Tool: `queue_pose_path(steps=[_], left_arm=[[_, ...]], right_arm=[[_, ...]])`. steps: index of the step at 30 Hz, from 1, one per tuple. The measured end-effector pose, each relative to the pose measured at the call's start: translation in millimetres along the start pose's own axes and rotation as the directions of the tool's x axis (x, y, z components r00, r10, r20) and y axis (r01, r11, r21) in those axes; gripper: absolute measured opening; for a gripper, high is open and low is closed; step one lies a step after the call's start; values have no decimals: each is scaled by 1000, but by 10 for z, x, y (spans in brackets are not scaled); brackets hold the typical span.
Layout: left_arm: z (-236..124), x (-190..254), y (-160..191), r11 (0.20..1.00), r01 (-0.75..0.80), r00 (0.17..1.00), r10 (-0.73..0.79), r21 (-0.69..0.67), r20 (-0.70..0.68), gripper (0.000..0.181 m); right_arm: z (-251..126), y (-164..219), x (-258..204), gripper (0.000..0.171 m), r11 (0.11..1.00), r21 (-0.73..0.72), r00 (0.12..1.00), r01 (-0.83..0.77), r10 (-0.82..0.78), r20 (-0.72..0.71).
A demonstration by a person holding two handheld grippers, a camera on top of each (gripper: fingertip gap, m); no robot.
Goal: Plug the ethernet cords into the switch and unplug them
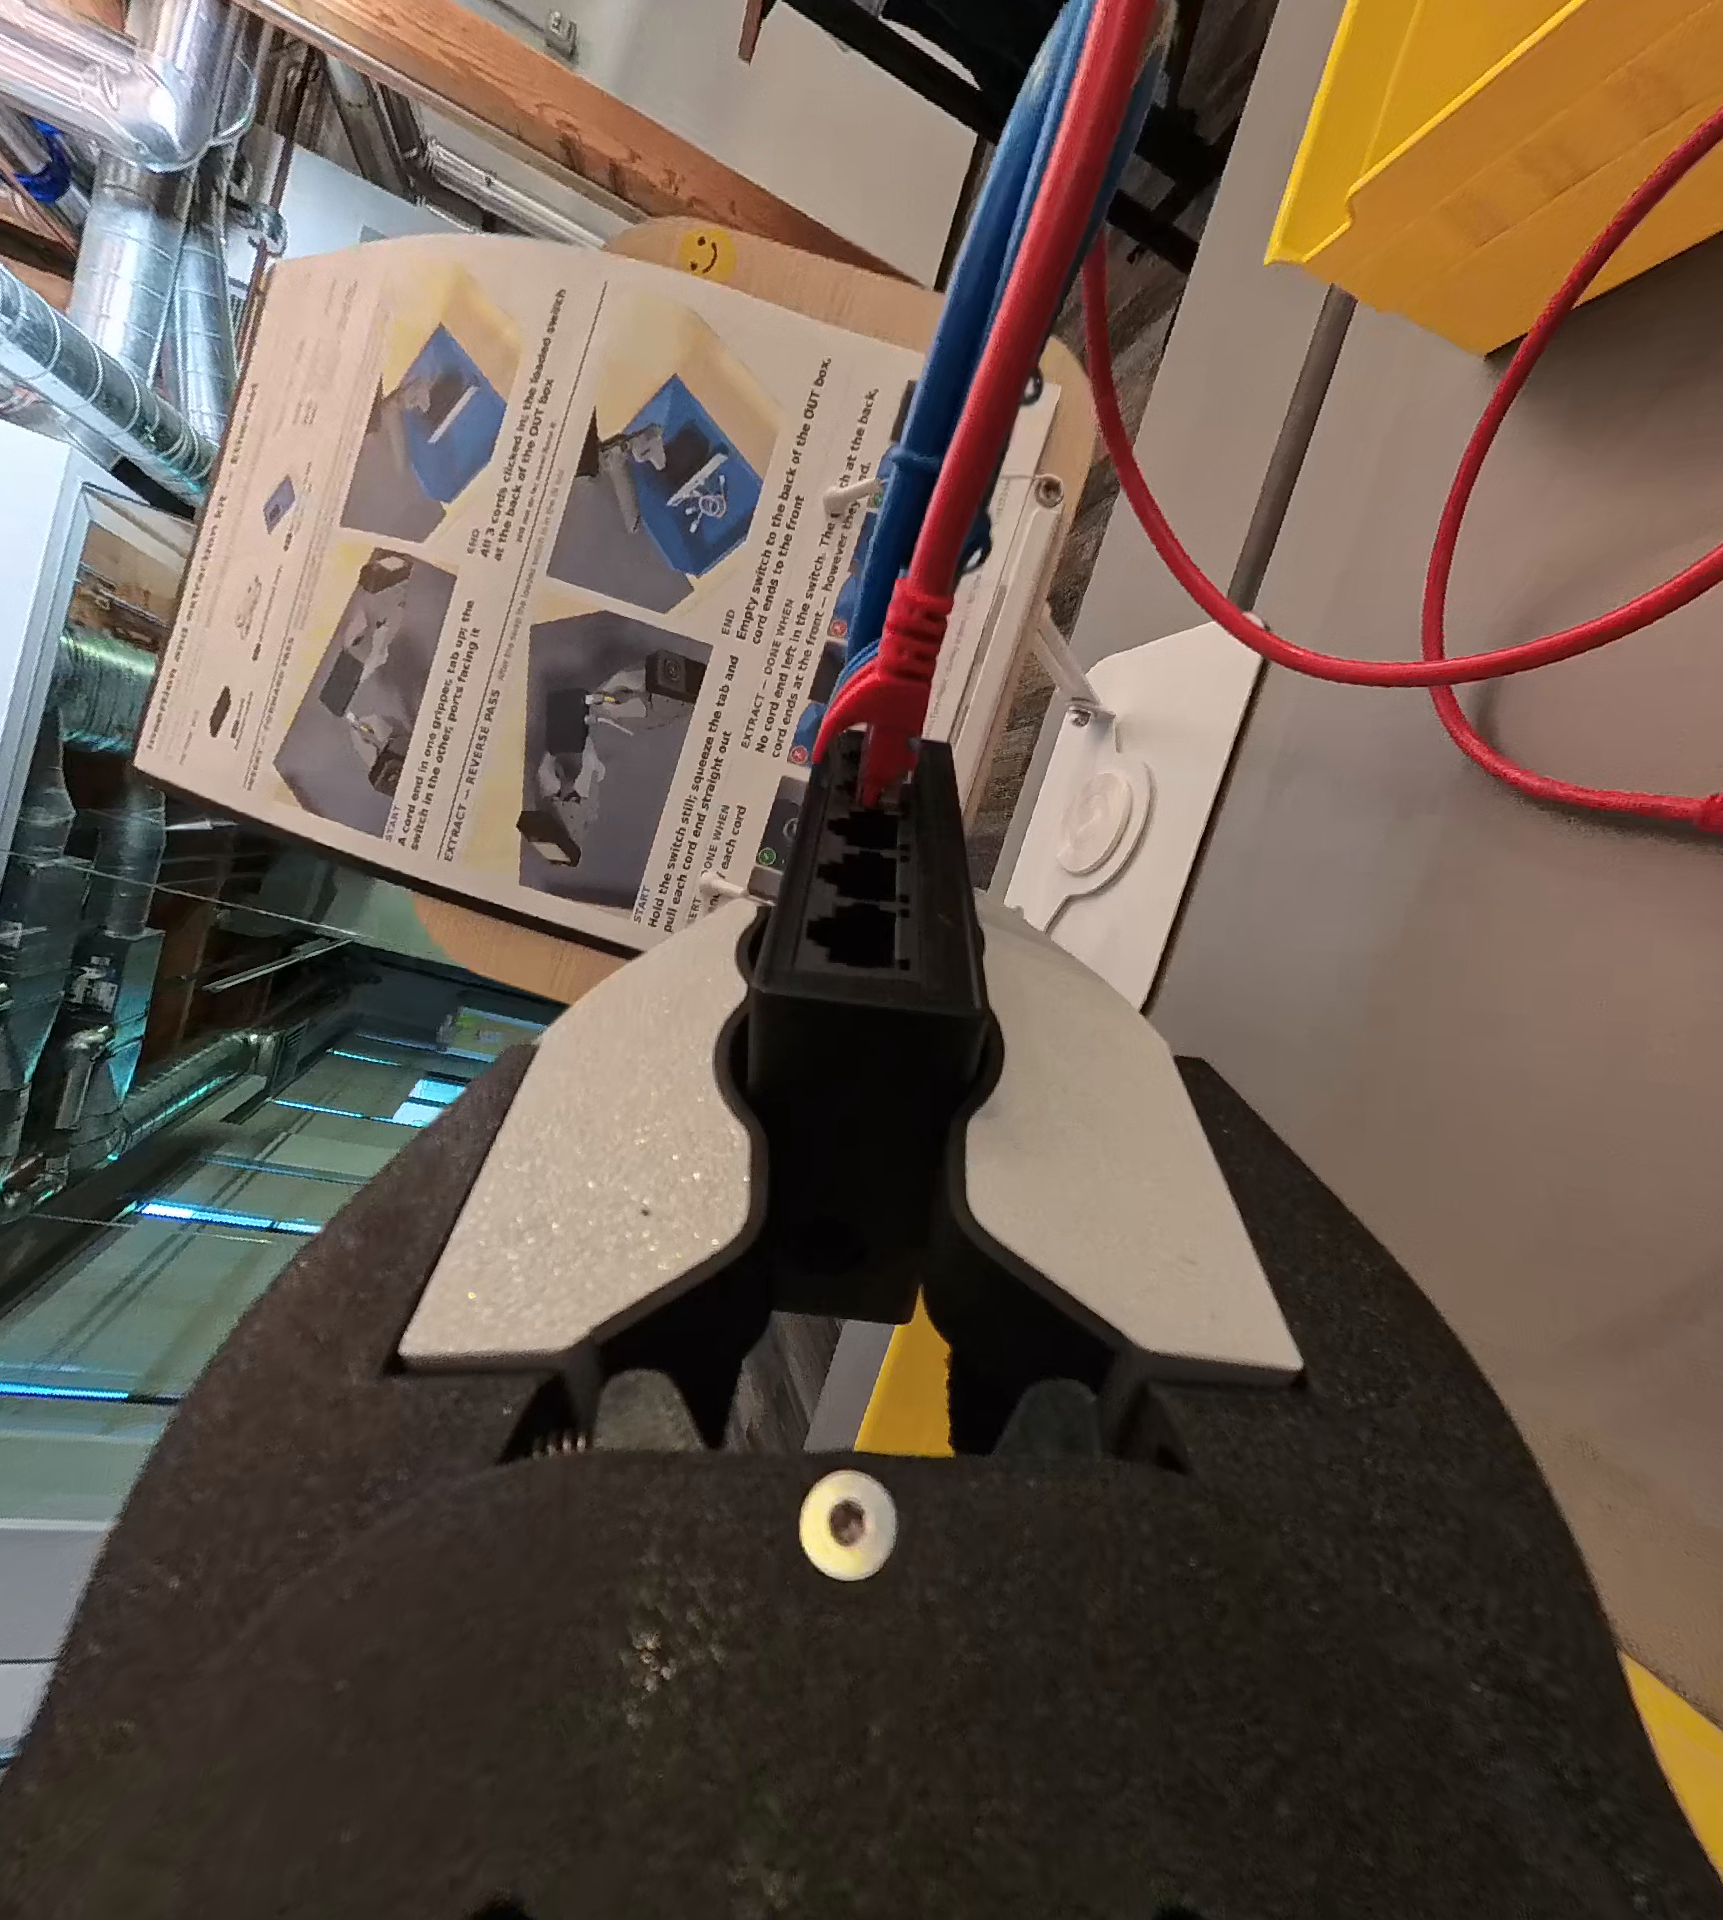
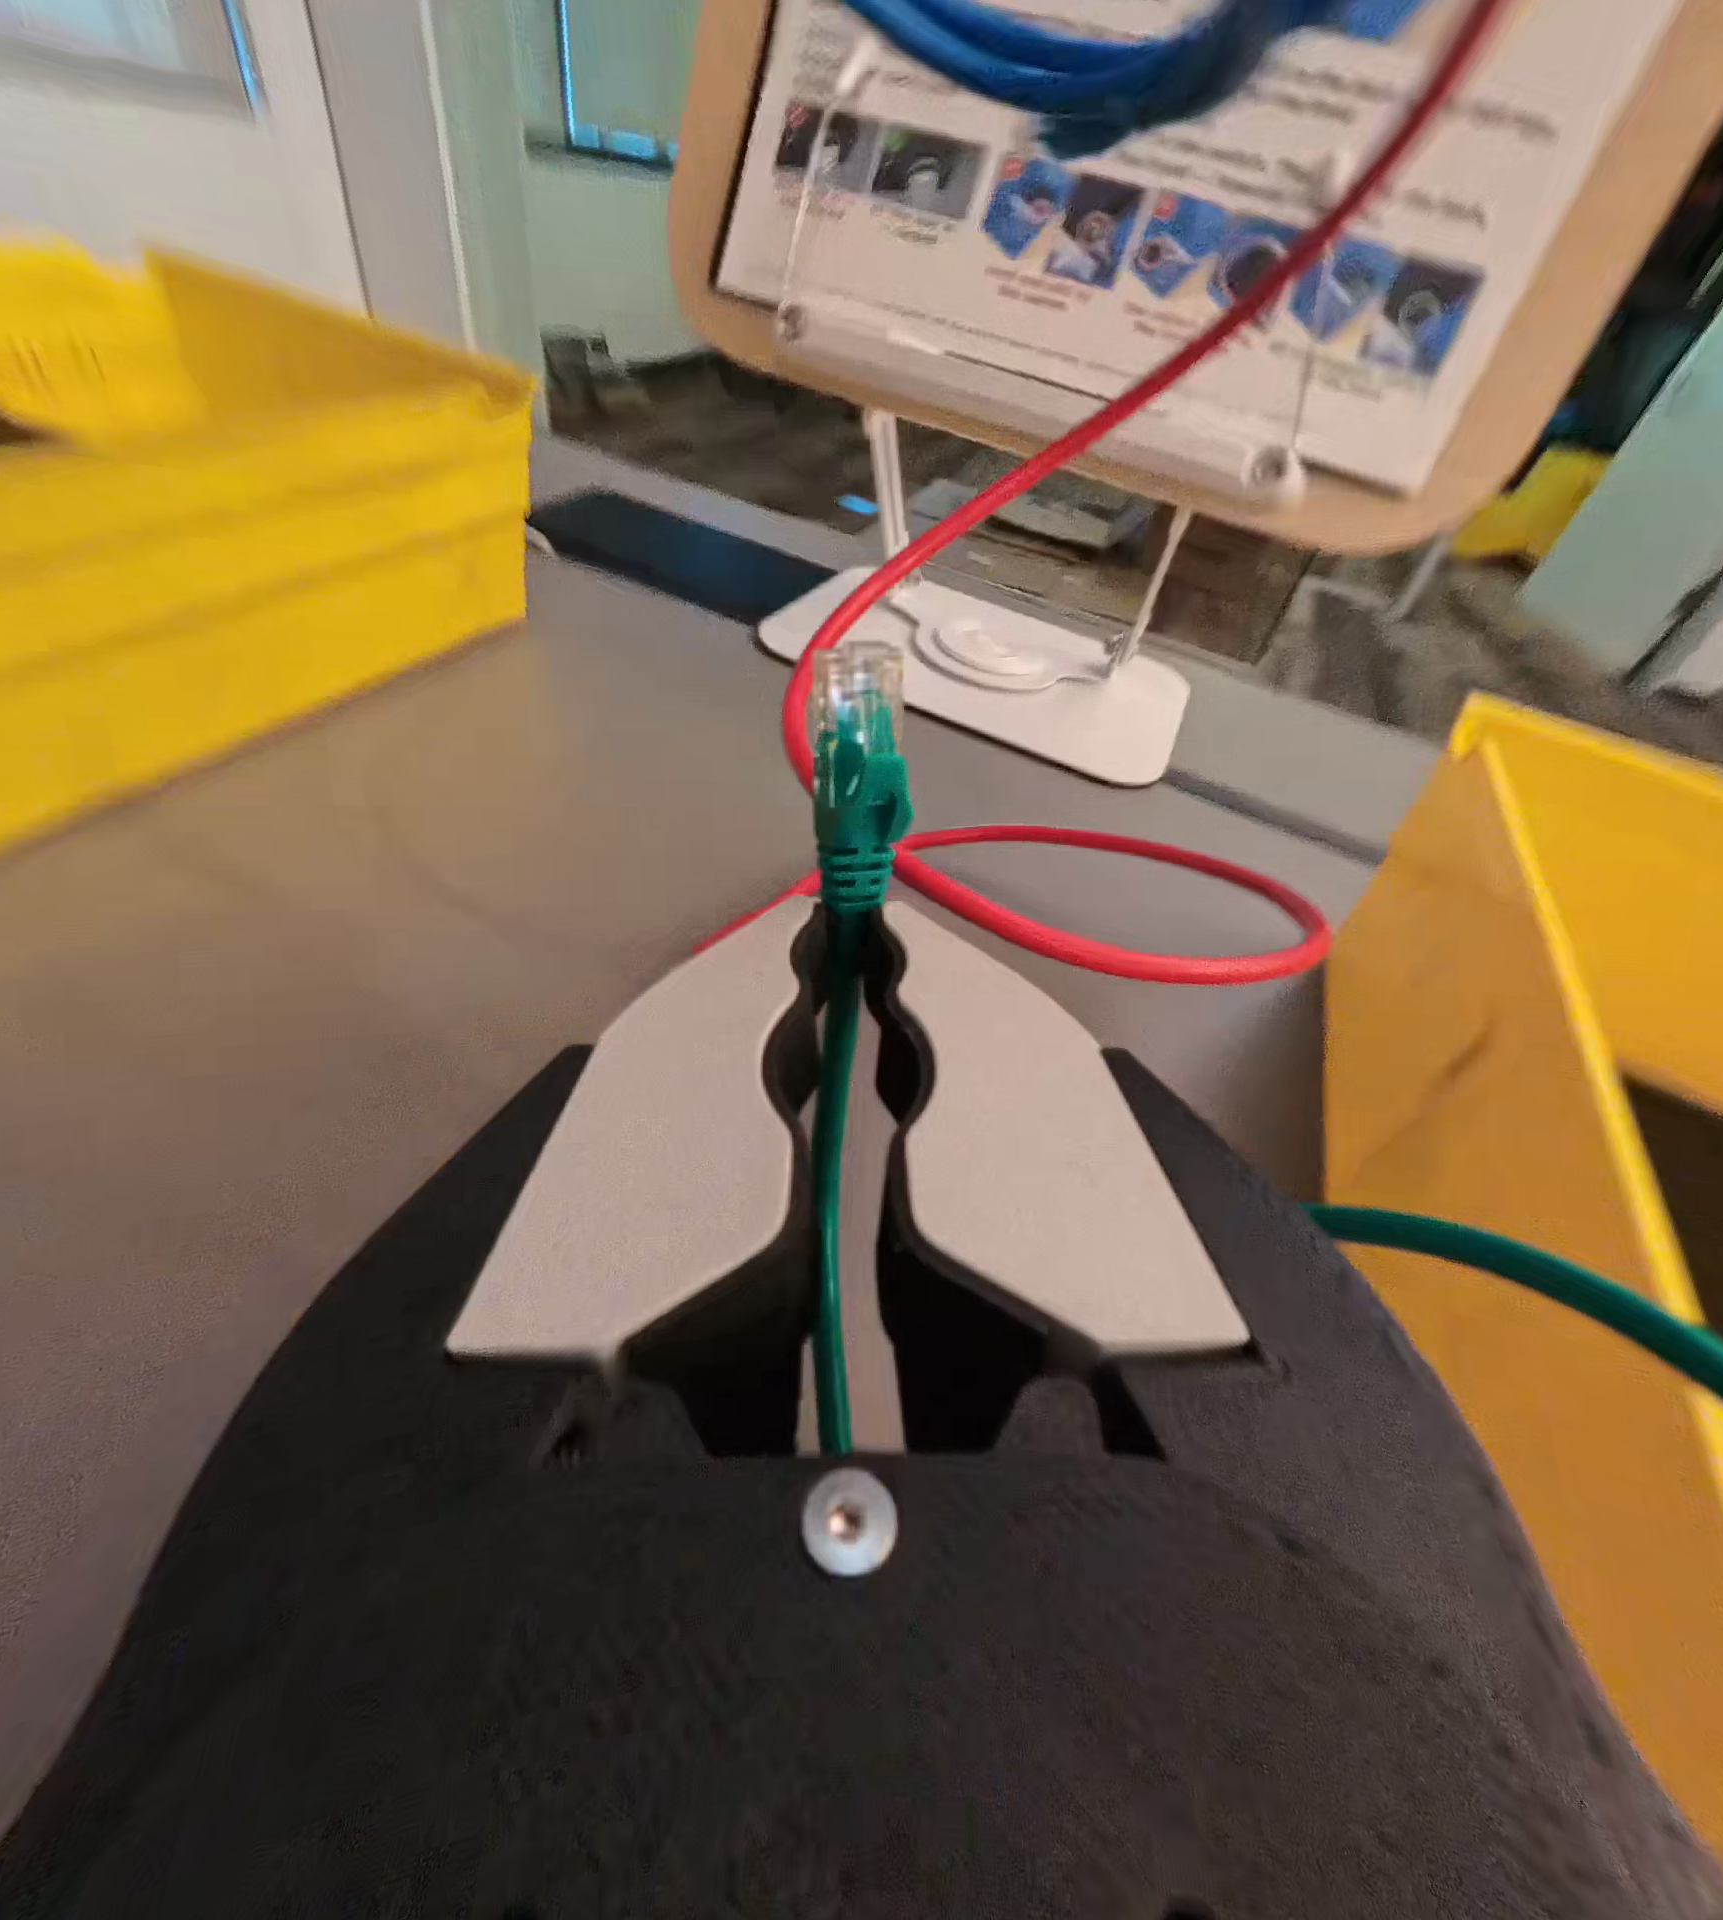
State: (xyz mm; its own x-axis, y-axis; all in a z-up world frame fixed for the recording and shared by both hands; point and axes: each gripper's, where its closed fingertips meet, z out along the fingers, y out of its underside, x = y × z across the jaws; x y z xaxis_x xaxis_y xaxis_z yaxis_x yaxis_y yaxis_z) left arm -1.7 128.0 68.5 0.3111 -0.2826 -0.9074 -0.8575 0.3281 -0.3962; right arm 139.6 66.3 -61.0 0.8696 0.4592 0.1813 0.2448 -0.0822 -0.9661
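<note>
While blurred, green cord (image 2: 841, 1122) shows.

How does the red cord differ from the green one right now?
The red cord has its plug seated in the black switch; the green cord has a bare plug pointing into open air. The left gripper clamps the switch, not the red cord; the right gripper pinches the green cord directly.

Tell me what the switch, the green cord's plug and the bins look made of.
Switch: matte black, probably molded plastic, given its crisp port edges. Green cord's plug: clear, glossy plastic with a rubbery-looking ribbed green boot. Bins: yellow, likely corrugated plastic or cardboard; folded flat panels, blurred.
</note>
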Motion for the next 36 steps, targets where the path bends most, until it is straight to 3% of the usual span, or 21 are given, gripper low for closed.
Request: queue_pose_path(steps=[2,5,10,17,24,36], left_arm=[[-13,-19,36,1000,2,1000,-2,-4,1,30],[-20,-3,15,1000,-9,1000,9,16,-2,30],[19,123,-179,995,-66,998,67,73,-4,30],[82,286,-442,978,-169,985,164,118,46,30],[137,355,-524,975,-202,978,195,97,80,30],[192,513,-590,964,-246,968,241,102,63,30]], right_arm=[[-3,-94,-91,7,983,-25,983,182,-182,-23],[-25,-204,-206,7,944,-85,948,318,-317,26],[-196,-484,-152,7,889,-245,915,388,-337,223],[-517,-977,13,7,682,-503,846,531,-393,360],[-450,-946,40,7,473,-721,861,506,-318,396],[-279,-883,-49,7,442,-779,894,444,-159,419]])
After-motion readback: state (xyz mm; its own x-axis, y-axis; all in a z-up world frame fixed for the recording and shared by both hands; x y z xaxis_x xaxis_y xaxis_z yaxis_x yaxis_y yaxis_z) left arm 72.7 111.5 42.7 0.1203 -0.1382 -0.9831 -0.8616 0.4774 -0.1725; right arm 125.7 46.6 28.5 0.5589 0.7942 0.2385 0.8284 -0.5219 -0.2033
